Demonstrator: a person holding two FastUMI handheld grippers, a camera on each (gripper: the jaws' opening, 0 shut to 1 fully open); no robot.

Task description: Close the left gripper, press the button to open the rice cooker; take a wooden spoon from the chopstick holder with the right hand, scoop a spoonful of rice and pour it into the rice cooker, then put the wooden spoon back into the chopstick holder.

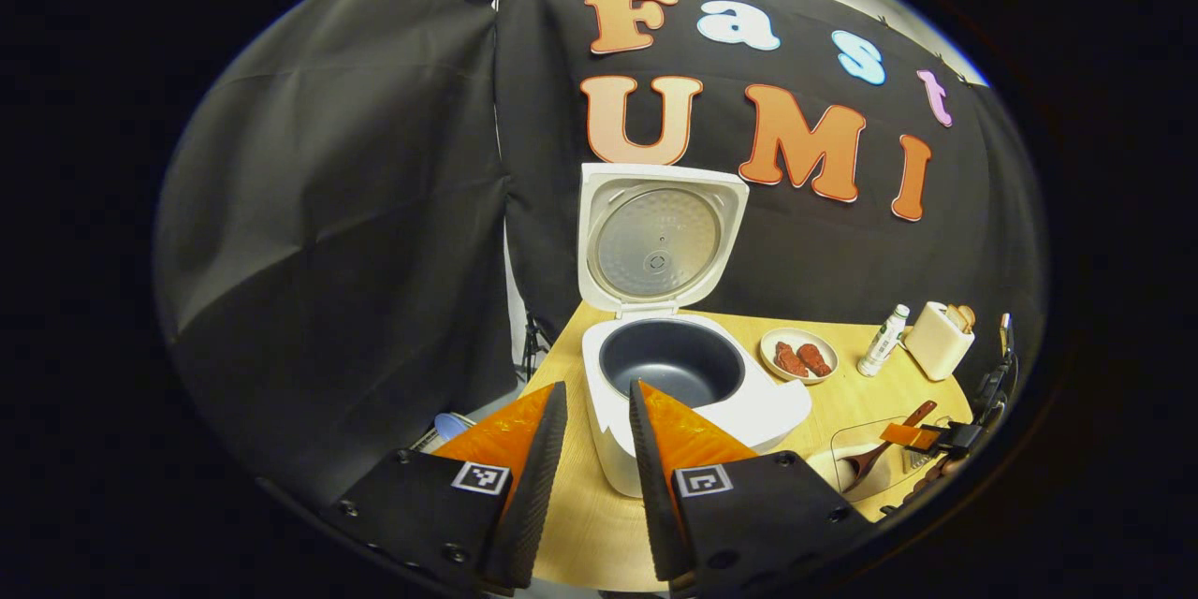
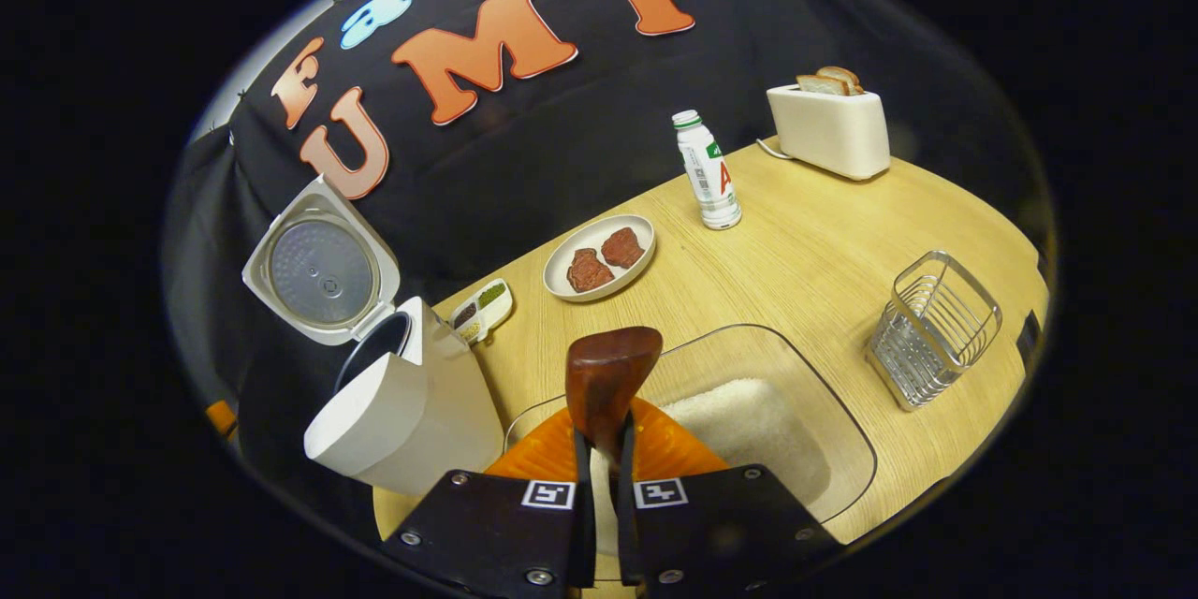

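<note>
In the left gripper view, the left gripper [image 1: 599, 435] hangs with jaws apart and empty, before the open rice cooker [image 1: 674, 374]. In the right gripper view, the right gripper [image 2: 601, 449] clamps the wooden spoon [image 2: 606, 379] above the rice [image 2: 744, 426] in its clear container [image 2: 842, 435]; the chopstick holder [image 2: 931, 328] stands well apart.
</note>
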